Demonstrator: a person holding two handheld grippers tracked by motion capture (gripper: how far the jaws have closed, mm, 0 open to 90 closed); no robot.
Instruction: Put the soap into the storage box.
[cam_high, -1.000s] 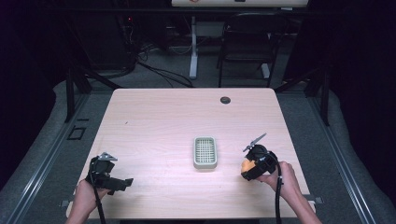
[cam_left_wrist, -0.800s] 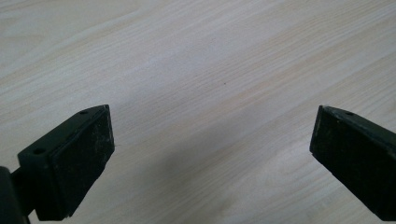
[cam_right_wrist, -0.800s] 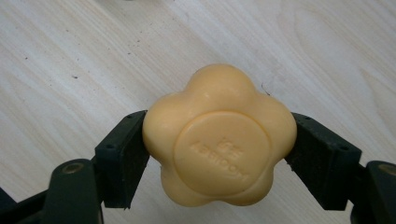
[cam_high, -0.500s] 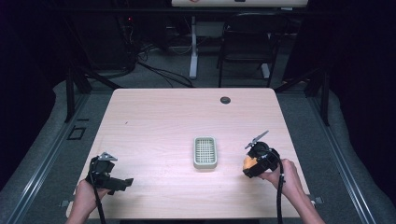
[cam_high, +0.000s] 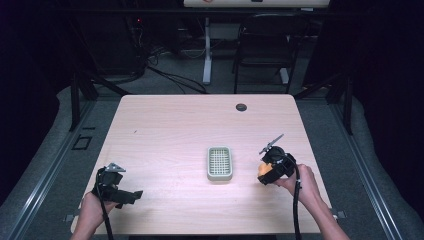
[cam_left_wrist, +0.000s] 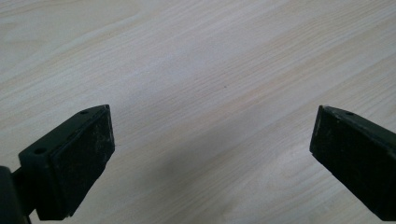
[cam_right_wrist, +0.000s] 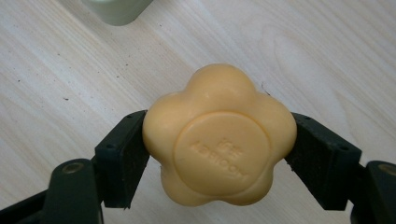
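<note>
Right gripper view: R gripper pinching orange soap | L gripper spread, over bare table

soap: orange | dish: pale green, gridded | table: light woodgrain

The left gripper hangs over the pale wooden table, its two black jaws set wide apart with nothing but bare tabletop between them. One jaw rises at the lower left (its rough, scuffed pad faces inward), the other at the lower right, both just above the table's grain.
</note>
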